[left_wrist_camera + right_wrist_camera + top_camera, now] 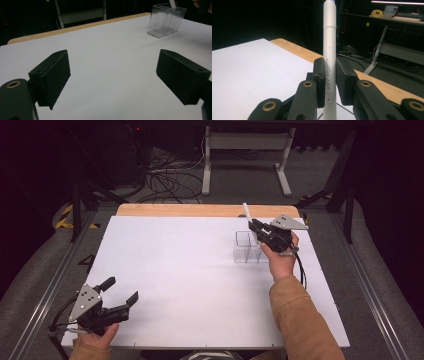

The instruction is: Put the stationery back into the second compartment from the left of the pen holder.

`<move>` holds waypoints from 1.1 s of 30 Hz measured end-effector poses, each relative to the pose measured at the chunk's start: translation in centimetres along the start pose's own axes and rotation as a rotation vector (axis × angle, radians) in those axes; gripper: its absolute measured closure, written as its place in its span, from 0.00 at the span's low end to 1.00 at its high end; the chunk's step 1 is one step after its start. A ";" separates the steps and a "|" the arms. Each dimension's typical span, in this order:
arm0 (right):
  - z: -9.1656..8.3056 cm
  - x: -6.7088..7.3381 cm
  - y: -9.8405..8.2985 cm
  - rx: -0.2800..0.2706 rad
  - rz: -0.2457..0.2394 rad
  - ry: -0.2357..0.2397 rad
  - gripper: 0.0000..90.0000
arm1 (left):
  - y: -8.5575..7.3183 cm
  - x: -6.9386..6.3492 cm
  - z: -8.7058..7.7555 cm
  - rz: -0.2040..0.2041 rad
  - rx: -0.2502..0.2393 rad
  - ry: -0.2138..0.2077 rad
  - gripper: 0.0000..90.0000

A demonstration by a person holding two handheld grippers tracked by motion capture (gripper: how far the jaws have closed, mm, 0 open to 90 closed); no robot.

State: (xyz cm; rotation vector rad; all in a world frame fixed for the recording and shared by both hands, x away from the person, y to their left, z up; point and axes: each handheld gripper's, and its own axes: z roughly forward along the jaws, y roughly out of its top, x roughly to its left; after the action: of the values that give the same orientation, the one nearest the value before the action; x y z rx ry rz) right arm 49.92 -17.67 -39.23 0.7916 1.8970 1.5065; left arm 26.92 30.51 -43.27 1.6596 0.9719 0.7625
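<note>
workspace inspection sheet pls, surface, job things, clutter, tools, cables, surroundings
surface: white board on a wooden table, bare apart from the organiser.
job's things: white pen printed KEY POINTS, upright above a clear compartment organiser.
clutter: nothing seen.
grippers: right tool shut on the pen; left tool open, holding nothing, near the board's front left corner.
cables: black cable by the right wrist; loose cables on floor.
surroundings: dark room, white desk frame behind.

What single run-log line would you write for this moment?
right hand-held gripper: shut on white pen, upright over clear organizer | left hand-held gripper: open, holding nothing, near table corner
</note>
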 end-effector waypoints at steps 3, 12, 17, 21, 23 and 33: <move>0.2 0.0 -0.3 0.008 0.009 0.002 0.88 | 0.0 0.0 0.0 -0.002 0.000 -0.001 0.14; 0.5 0.0 -0.9 0.033 0.025 0.010 0.86 | 0.0 0.0 0.0 -0.002 -0.001 -0.001 0.14; 0.4 0.3 -0.5 0.039 0.031 -0.004 0.66 | 0.0 0.0 0.1 -0.002 0.001 0.001 0.14; 0.0 0.5 0.1 0.021 0.030 -0.034 0.58 | 0.0 0.0 0.1 -0.002 -0.002 0.001 0.14; -0.5 0.8 0.5 0.011 0.033 -0.034 0.57 | 0.0 0.0 0.1 -0.001 -0.001 0.000 0.14; -2.9 2.6 2.7 0.035 0.032 -0.019 0.41 | 0.1 -0.1 0.1 -0.003 -0.002 -0.004 0.14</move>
State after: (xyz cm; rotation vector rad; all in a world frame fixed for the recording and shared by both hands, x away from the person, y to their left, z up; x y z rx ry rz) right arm 46.32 -17.06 -36.27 0.8528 1.9099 1.4841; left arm 27.02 30.38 -43.24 1.6574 0.9704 0.7579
